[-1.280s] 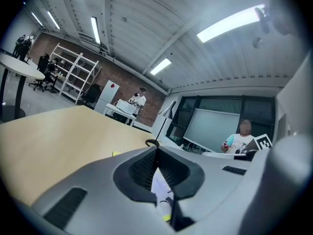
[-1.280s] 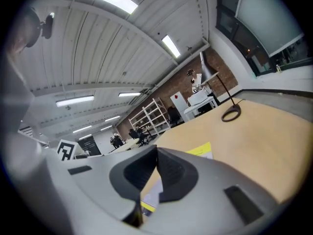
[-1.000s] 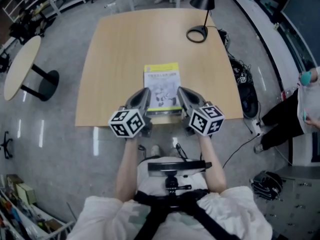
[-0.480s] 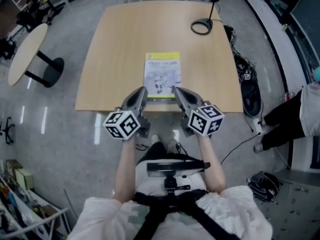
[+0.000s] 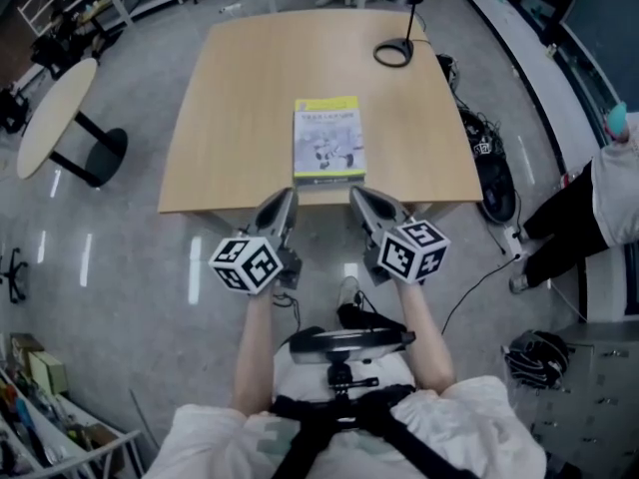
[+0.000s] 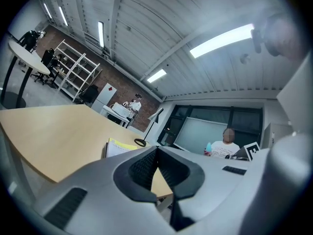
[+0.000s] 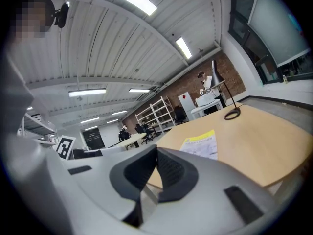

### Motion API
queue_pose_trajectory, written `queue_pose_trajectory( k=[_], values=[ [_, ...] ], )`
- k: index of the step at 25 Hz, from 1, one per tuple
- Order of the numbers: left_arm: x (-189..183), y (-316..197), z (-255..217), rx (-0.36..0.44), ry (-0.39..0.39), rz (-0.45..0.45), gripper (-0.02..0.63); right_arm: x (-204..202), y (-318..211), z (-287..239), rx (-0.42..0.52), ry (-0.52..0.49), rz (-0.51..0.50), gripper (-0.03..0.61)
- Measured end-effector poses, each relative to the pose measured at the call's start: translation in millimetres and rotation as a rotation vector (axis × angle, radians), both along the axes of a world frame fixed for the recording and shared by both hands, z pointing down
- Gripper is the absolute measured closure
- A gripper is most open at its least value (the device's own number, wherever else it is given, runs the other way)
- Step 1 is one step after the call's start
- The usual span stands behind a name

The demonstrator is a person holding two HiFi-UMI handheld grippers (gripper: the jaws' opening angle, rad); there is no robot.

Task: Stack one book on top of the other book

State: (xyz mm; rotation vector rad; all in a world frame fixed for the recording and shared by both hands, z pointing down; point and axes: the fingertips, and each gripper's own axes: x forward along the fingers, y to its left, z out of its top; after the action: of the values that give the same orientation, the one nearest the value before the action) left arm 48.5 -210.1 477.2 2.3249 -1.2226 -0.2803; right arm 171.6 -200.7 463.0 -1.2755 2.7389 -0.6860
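Note:
A book with a yellow and white cover [image 5: 329, 138] lies flat on the wooden table [image 5: 230, 118], close to its near edge. A dark edge under its near side looks like a second book beneath it. It also shows in the left gripper view as the book [image 6: 120, 148] and in the right gripper view as the book [image 7: 200, 145]. My left gripper [image 5: 290, 196] and right gripper [image 5: 354, 193] hang side by side just off the table's near edge, pointing at the book and apart from it. Both are shut with nothing between the jaws.
A black desk lamp stands at the table's far right, with its base [image 5: 392, 53] on the wood. A round side table [image 5: 55, 118] is on the left. On the right stands a person [image 5: 609, 188], with cables and gear [image 5: 484, 158] on the floor.
Both grippers have drawn back from the book's sides toward me, off the table's near edge. The book has stayed where it was.

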Motion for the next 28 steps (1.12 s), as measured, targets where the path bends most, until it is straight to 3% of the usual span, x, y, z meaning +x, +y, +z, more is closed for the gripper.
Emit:
queue_pose_trajectory(
  k=[7, 15, 19, 28],
  values=[
    [-57.6, 127.9, -2.8, 0.054, -0.063, 0.051, 0.598, -54.6, 121.2, -7.5, 0.032, 0.002, 0.08, 0.58],
    [-116.7, 270.2, -22.7, 0.071, -0.124, -0.002, 0.598, -125.9, 264.5, -48.5, 0.105, 0.007, 0.085, 0.58],
    [-133.3, 313.9, -28.0, 0.038, -0.102, -0.008, 0.598, -133.1, 317.7, -62.8, 0.113, 0.005, 0.096, 0.58],
    [-116.5, 388.8, -44.1, 0.091, -0.094, 0.011, 0.598, -113.1, 397.2, -50.5, 0.085, 0.007, 0.142, 0.58]
  ],
)
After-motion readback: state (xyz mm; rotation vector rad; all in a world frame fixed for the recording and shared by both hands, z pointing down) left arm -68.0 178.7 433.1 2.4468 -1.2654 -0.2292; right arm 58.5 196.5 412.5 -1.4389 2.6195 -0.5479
